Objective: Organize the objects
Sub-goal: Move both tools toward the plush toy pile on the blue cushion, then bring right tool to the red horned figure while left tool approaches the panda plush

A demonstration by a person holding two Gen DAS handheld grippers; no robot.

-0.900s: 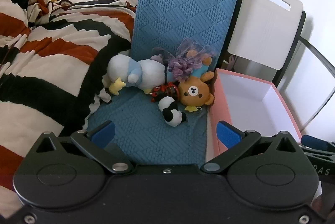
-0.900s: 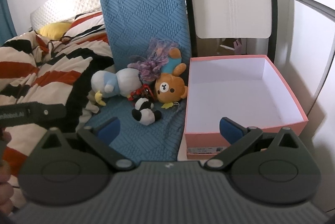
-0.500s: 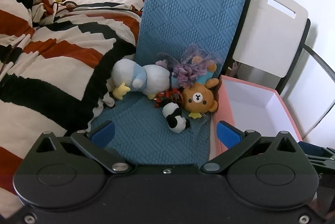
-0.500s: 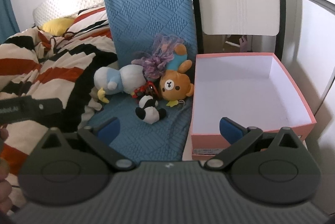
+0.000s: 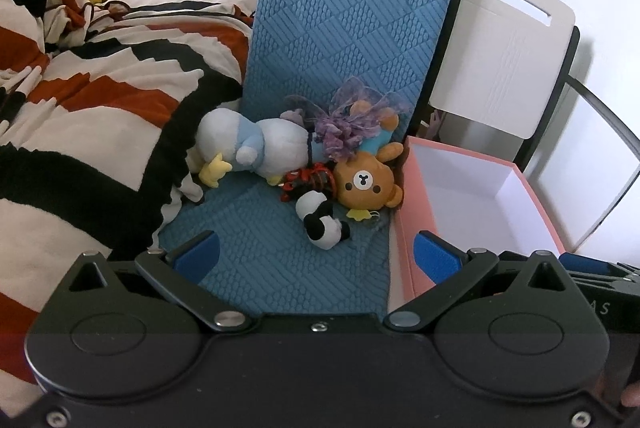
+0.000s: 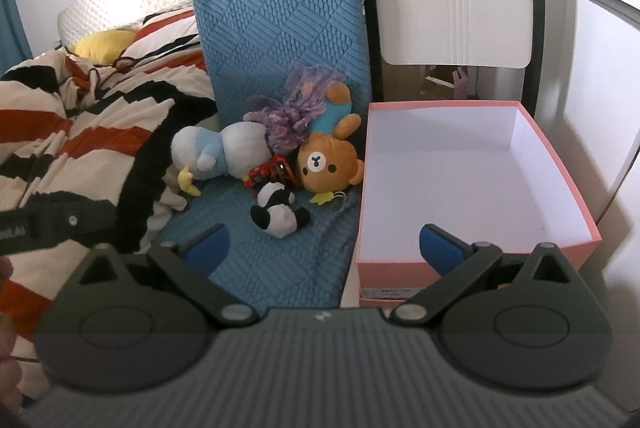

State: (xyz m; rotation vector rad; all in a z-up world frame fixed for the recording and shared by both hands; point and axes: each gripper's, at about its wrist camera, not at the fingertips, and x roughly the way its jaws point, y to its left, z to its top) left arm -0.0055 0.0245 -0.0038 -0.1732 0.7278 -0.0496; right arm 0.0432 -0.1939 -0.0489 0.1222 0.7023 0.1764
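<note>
Two grippers: you hold both tilted down toward a heap of soft toys, nothing between their pads.
Striped blanket (image 5: pixel 100 100): it fills the far left, its black edge beside the blue mat.
Left gripper (image 5: pixel 316 254): your tongs stand released, spread wide above the blue mat (image 5: pixel 344 28).
Blue-and-white plush (image 5: pixel 248 146): it lies on its side at the left end of the heap, touching the red toy.
Red toy (image 5: pixel 308 178): half hidden, wedged between the plush, the panda and the bear.
Panda (image 5: pixel 322 220): nearest to you, just in front of the bear.
Purple tuft (image 5: pixel 344 132): it rests on top of the pile against the upright mat.
Bear (image 5: pixel 366 184): face toward you, lying just beside the box wall.
Right gripper (image 6: pixel 324 246): released too, one pad over the mat, the other over the box's near wall.
Pink box (image 6: pixel 560 156): open-topped, white inside, just right of the mat.
</note>
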